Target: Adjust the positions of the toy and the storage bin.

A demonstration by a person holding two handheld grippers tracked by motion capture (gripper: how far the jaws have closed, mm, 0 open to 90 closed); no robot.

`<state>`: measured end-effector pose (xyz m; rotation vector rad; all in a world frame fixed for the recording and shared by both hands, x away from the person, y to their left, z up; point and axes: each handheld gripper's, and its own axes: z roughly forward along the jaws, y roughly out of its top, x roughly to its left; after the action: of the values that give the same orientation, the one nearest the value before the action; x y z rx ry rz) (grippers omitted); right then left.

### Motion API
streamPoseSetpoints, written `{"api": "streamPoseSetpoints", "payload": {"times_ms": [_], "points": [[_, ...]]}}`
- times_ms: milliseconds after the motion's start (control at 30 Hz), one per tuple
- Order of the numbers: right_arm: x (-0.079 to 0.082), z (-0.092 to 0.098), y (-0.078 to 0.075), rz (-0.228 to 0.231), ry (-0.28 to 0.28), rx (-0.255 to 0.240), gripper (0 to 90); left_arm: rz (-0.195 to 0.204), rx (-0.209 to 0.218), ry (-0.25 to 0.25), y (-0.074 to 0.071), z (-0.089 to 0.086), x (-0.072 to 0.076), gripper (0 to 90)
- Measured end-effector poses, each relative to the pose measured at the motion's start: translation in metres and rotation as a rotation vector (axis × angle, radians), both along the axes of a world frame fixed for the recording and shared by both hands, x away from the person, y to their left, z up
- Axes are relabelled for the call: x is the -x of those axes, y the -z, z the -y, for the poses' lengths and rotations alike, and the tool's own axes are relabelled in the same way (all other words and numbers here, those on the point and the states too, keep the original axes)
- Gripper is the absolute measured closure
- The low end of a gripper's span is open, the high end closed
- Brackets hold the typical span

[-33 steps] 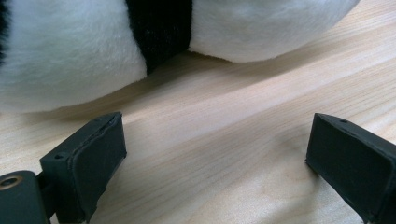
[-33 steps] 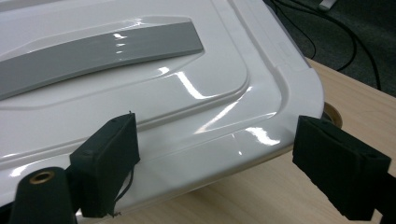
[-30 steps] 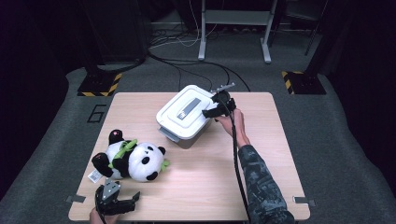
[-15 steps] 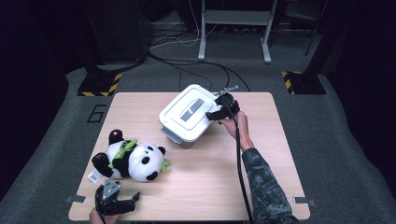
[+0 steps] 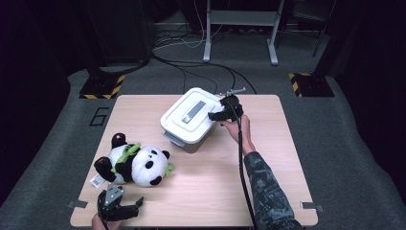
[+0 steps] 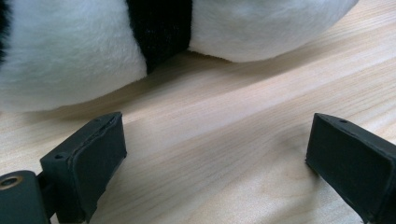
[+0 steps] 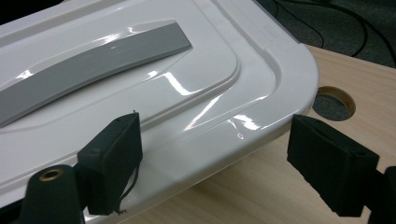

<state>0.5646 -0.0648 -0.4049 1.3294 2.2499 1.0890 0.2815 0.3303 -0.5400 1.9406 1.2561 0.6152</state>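
A white plastic box with a grey strip on its lid stands at the back middle of the wooden table. My right gripper is at the box's right edge. In the right gripper view its jaws are open and have just been closing a little. The lid's rim lies between them, with one pad over the lid and the other over the table, neither pressing. A plush panda lies at the front left. My left gripper rests open on the table just short of the panda, with nothing between its jaws.
A round hole in the tabletop sits just past the box's corner. Cables run over the grey floor behind the table, and a metal stand is further back. Bare wood lies to the right of the panda and in front of the box.
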Motion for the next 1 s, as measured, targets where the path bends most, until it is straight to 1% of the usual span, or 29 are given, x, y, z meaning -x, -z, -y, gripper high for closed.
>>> {"api": "streamPoseSetpoints", "payload": {"times_ms": [67, 100, 133, 167, 200, 267, 300, 333, 367, 400, 433, 500, 533, 567, 600, 633, 667, 700, 733, 767, 800, 833, 900, 933, 967, 1000], "points": [[-0.001, -0.002, -0.001, 0.006, -0.003, 0.006, 16.9, 0.004, 0.000, -0.003, 0.000, 0.000, 0.000, 4.6], [-0.003, -0.002, -0.003, 0.035, 0.014, 0.013, 17.1, 0.004, 0.000, -0.003, 0.000, 0.000, 0.000, 4.6], [-0.003, -0.002, -0.003, 0.035, 0.014, 0.013, 17.1, 0.004, 0.000, -0.002, 0.000, 0.000, 0.000, 4.6], [-0.006, -0.001, -0.006, 0.050, 0.031, 0.003, 20.2, 0.004, 0.000, -0.002, 0.000, 0.000, 0.000, 4.6], [-0.006, -0.001, -0.006, 0.050, 0.031, 0.003, 20.2, 0.004, 0.000, -0.002, 0.000, 0.000, 0.000, 4.6], [-0.011, 0.001, -0.008, 0.062, 0.055, 0.022, 23.5, 0.004, 0.001, -0.002, 0.000, 0.000, 0.000, 4.6], [-0.016, 0.002, -0.007, 0.058, 0.075, 0.033, 26.8, 0.004, 0.001, -0.001, 0.000, 0.000, 0.000, 4.6], [-0.016, 0.002, -0.007, 0.058, 0.075, 0.033, 26.8, 0.004, 0.001, -0.001, 0.000, 0.000, 0.000, 4.7], [-0.021, 0.004, -0.006, 0.045, 0.082, 0.017, 29.4, 0.002, 0.002, 0.000, 0.000, 0.000, 0.000, 4.7], [-0.021, 0.004, -0.006, 0.045, 0.082, 0.017, 29.4, 0.002, 0.002, 0.000, 0.000, 0.000, 0.000, 4.7], [-0.026, 0.006, -0.004, 0.050, 0.094, 0.006, 35.4, 0.002, 0.002, 0.000, 0.000, 0.000, 0.000, 4.7], [-0.030, 0.006, -0.005, 0.058, 0.113, 0.007, 41.0, 0.002, 0.002, 0.001, 0.000, 0.000, 0.000, 4.7], [-0.030, 0.006, -0.005, 0.058, 0.113, 0.007, 41.0, 0.002, 0.002, 0.001, 0.000, 0.000, 0.000, 4.7], [-0.033, 0.006, -0.006, 0.061, 0.133, 0.008, 45.7, 0.000, 0.005, 0.001, 0.000, 0.000, 0.000, 4.7], [-0.033, 0.006, -0.006, 0.061, 0.133, 0.008, 45.7, 0.000, 0.005, 0.001, 0.000, 0.000, 0.000, 4.8], [-0.037, 0.007, -0.005, 0.070, 0.140, 0.013, 48.3, 0.003, 0.009, 0.001, 0.001, 0.000, 0.000, 4.8], [-0.037, 0.007, -0.005, 0.070, 0.140, 0.013, 48.3, 0.003, 0.009, 0.001, 0.001, 0.000, 0.000, 4.8], [-0.039, 0.008, -0.005, 0.080, 0.145, 0.013, 55.1, 0.000, 0.007, 0.002, 0.000, 0.000, 0.000, 4.8], [-0.039, 0.008, -0.005, 0.080, 0.145, 0.013, 55.1, 0.000, 0.007, 0.002, 0.000, 0.000, 0.000, 4.9], [-0.040, 0.009, -0.005, 0.077, 0.145, -0.002, 60.9, -0.001, 0.013, 0.000, 0.000, 0.000, 0.000, 4.9], [-0.040, 0.009, -0.005, 0.077, 0.145, -0.002, 60.9, -0.001, 0.013, 0.000, 0.000, 0.000, 0.000, 4.9], [-0.039, 0.008, -0.005, 0.075, 0.137, -0.015, 65.9, 0.000, 0.019, -0.002, 0.001, 0.000, 0.001, 4.9], [-0.037, 0.008, -0.005, 0.072, 0.142, -0.006, 66.4, -0.001, 0.018, -0.003, 0.001, 0.000, 0.001, 4.9], [-0.036, 0.007, -0.005, 0.068, 0.155, -0.012, 66.8, 0.001, 0.011, 0.000, 0.000, 0.000, 0.001, 4.9], [-0.035, 0.009, -0.005, 0.073, 0.151, -0.009, 67.5, 0.002, 0.011, 0.000, 0.000, 0.000, 0.001, 4.9], [-0.035, 0.010, -0.005, 0.075, 0.159, -0.012, 67.9, 0.001, 0.010, -0.001, 0.000, 0.000, 0.001, 4.9]]}}
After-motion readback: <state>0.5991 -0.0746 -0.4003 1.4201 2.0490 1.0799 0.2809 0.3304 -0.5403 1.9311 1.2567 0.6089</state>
